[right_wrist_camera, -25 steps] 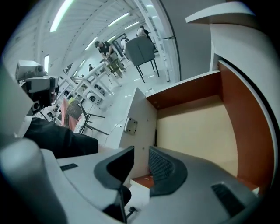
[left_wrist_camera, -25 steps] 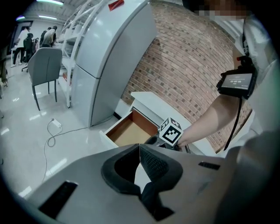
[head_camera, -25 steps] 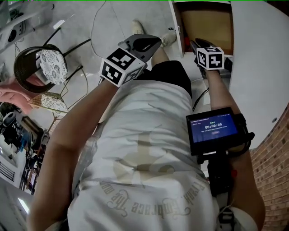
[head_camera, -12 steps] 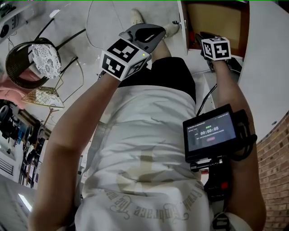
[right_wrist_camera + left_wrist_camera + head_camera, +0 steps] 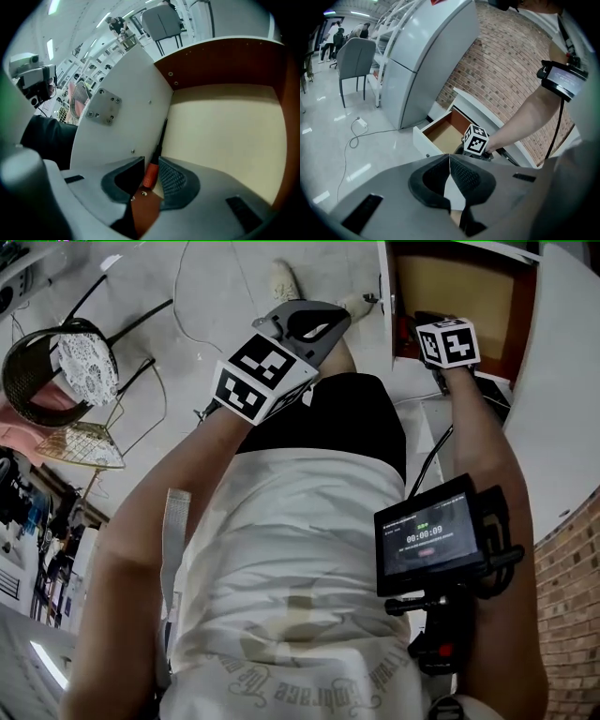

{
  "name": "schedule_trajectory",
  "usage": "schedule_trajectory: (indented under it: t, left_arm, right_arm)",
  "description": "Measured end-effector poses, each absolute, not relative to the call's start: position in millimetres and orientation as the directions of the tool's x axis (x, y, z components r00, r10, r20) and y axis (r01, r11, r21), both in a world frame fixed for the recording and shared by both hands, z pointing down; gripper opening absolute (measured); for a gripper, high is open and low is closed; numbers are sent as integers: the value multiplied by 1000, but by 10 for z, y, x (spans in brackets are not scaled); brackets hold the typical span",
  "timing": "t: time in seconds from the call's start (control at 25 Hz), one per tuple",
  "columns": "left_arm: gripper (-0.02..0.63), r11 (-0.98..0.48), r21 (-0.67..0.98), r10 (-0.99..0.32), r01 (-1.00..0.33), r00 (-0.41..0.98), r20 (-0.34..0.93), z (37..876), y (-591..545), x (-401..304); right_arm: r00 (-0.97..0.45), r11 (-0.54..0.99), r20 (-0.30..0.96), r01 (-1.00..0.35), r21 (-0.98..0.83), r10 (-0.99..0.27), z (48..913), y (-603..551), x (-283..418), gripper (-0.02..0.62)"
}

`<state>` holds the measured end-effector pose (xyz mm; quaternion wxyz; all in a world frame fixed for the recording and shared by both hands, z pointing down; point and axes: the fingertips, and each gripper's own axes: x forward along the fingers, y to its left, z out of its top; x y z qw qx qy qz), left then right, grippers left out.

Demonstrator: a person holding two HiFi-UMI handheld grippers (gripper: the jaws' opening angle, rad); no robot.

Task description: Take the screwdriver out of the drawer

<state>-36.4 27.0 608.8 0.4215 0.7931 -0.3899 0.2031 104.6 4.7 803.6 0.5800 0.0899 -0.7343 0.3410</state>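
- Brick wall [image 5: 501, 61] and glossy floor [image 5: 328, 140] are framing a white unit with its drawer [image 5: 220, 61] standing open. The screwdriver [image 5: 151, 172] is lying flat on the drawer's pale bottom, tucked into the seam below the white front panel [image 5: 126, 122].
- Trouble is most likely sitting in that tight seam. The handle is lying against the panel, so the pad on that side is getting little room, and a shallow bite on a round handle is risking a roll or a swivel as it lifts.
- A tilted lift is also risking the dark shaft dragging along the panel, catching, and levering the handle out of the pads.
- Its long axis is running along the front panel. The orange handle is sitting nearest the camera and the shaft is pointing away, towards the corner where the panel is meeting the reddish-brown wall.
- Around the handle, the right tool [image 5: 153, 180] is standing narrow. The handle is filling the gap and seems to be touching both pads, so I am reading it as gripped.
- Off to the side of the drawer, the left tool [image 5: 450, 161] is hanging over the person's lap, its jaw tips meeting on nothing.
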Motion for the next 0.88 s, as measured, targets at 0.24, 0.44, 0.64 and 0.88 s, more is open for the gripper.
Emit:
schedule_trajectory:
  t: [0.24, 0.44, 0.64, 0.88]
  left_arm:
    - [21, -318, 513, -446, -798, 603, 661, 6228, 340, -408]
    - [21, -295, 509, -446, -809, 587, 675, 6373, 399, -469]
    - [21, -284, 510, -454, -812, 582, 674, 6337, 384, -477]
    - [21, -280, 513, -457, -811, 583, 672, 6321, 379, -468]
  right_arm:
    - [-315, 724, 912, -560, -403, 265, 8241, -9, 1023, 96]
    - [-295, 715, 912, -569, -406, 284, 8439, 28, 1019, 92]
    - [-287, 705, 905, -569, -424, 313, 8447, 27, 970, 92]
    - [-279, 692, 899, -574, -438, 337, 8461, 39, 987, 94]
